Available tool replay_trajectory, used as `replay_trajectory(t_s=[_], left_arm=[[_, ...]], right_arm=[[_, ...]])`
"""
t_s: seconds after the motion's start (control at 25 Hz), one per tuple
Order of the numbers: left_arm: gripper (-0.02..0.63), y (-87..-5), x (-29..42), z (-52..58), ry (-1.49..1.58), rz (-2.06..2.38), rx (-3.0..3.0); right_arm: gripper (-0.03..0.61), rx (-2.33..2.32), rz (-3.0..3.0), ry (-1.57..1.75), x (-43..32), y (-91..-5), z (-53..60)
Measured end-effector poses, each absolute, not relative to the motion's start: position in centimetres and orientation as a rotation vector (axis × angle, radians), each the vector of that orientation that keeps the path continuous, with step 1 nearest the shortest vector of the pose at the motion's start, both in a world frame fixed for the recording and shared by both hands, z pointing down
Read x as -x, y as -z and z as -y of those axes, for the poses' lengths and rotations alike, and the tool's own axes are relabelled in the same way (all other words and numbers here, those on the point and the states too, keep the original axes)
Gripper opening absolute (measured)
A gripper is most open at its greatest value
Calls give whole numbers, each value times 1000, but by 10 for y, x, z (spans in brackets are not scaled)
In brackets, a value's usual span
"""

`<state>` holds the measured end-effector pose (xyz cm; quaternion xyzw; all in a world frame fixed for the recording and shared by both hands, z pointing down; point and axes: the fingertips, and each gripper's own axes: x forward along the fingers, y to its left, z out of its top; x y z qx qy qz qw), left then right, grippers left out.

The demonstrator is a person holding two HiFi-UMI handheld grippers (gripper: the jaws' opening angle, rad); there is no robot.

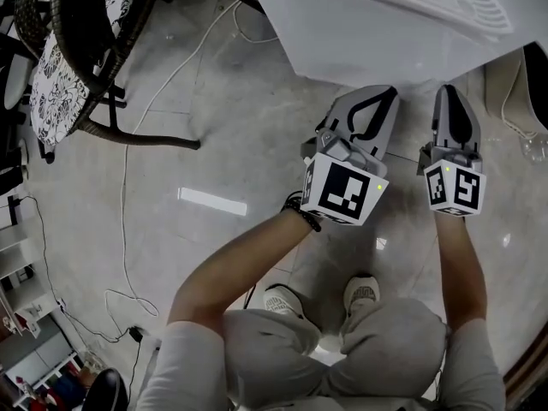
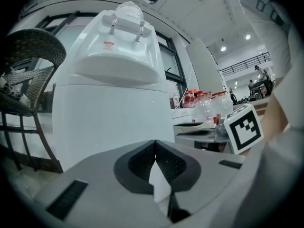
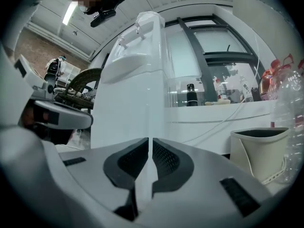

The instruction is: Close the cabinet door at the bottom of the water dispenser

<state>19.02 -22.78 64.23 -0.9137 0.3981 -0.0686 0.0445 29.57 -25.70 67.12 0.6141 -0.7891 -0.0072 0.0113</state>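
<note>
The water dispenser [image 1: 385, 24] stands at the far right of the head view, a white floor-standing unit, and both grippers point level at its lower front from close by. The person crouches on a pale marble floor [image 1: 240, 135], knees and shoes at the near edge.

The left gripper [image 1: 381, 97] has its jaws fully together, tips touching, with nothing between them. In the left gripper view [image 2: 155, 142] it faces the plain white lower body of the dispenser [image 2: 109, 113] without touching it.

The right gripper [image 1: 452, 91] sits just right of the left one. In its own view [image 3: 151, 139] the pads stand only a thin slit apart, and a thin white panel seen edge-on, the cabinet door [image 3: 151, 118], runs straight into that slit. The jaws are closed on its near edge. The door stands out from the dispenser [image 3: 128, 80] toward the person.

A wicker chair [image 1: 77, 50] stands at the far left, with a white cable [image 1: 124, 229] trailing across the floor beside it. A white bin [image 3: 259, 151] and a clear plastic bottle [image 3: 287, 113] sit to the right of the dispenser.
</note>
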Motion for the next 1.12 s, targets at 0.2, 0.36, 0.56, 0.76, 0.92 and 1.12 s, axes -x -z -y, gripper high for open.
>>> replay_trajectory(t_s=[0.2, 0.36, 0.56, 0.76, 0.92, 1.12], left_arm=[[8, -611, -140, 219, 165, -1238, 2724], [8, -596, -82, 209, 96, -1364, 2746], [8, -567, -19, 183, 143, -1475, 2710], [8, -477, 35, 150, 113, -1664, 2630], [8, -380, 63, 123, 167, -1716, 2560], [8, -259, 92, 101, 168, -1812, 2548]], right_arm=[[29, -1774, 2568, 57, -265, -647, 223], [29, -1737, 2609, 45, -253, -629, 204], [29, -1718, 2611, 12, -243, -592, 194], [28, -1727, 2592, -54, -235, -506, 170], [28, -1717, 2584, -56, -228, -402, 147], [28, -1727, 2562, -62, -231, -255, 125]])
